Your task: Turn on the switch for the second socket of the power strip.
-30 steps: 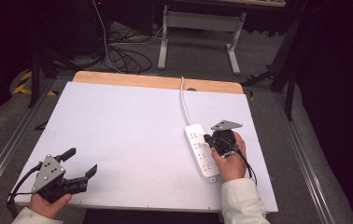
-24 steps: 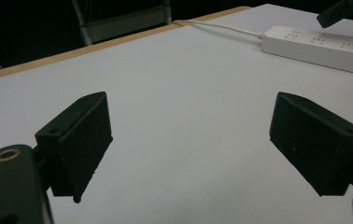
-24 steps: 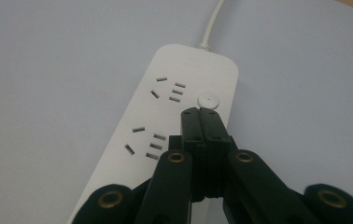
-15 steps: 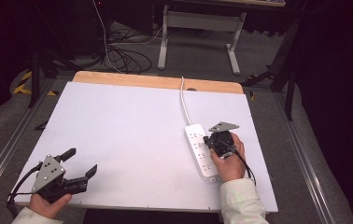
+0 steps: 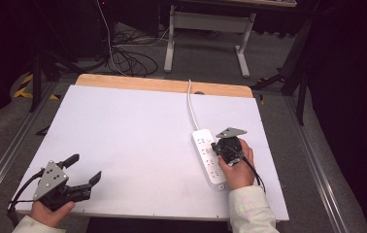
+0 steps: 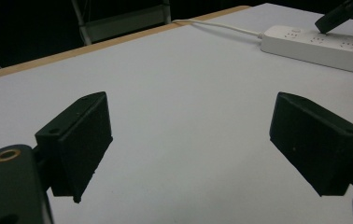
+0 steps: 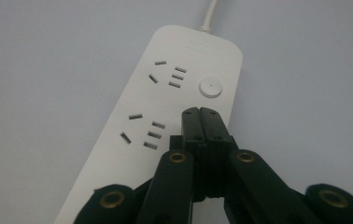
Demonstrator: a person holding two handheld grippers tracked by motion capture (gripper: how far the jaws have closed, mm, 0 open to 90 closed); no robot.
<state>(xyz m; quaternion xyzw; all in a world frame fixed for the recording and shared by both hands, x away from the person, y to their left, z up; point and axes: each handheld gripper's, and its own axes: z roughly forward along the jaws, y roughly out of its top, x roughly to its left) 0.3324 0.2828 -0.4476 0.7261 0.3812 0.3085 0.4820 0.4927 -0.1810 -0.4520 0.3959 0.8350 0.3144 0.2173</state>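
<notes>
Right now the white-topped table (image 5: 138, 141) carries a white plastic power strip (image 5: 208, 156) at centre right. Your left gripper (image 5: 82, 171) idles lower left, fingers wide. Your right gripper (image 7: 200, 113), fingers pressed together and empty, hovers near the round switch button (image 7: 210, 87); pressing it looks next.

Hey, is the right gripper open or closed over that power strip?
Closed. The right gripper has its two black jaws pressed flat together with nothing between them, tips just short of the round button on the white power strip.
</notes>
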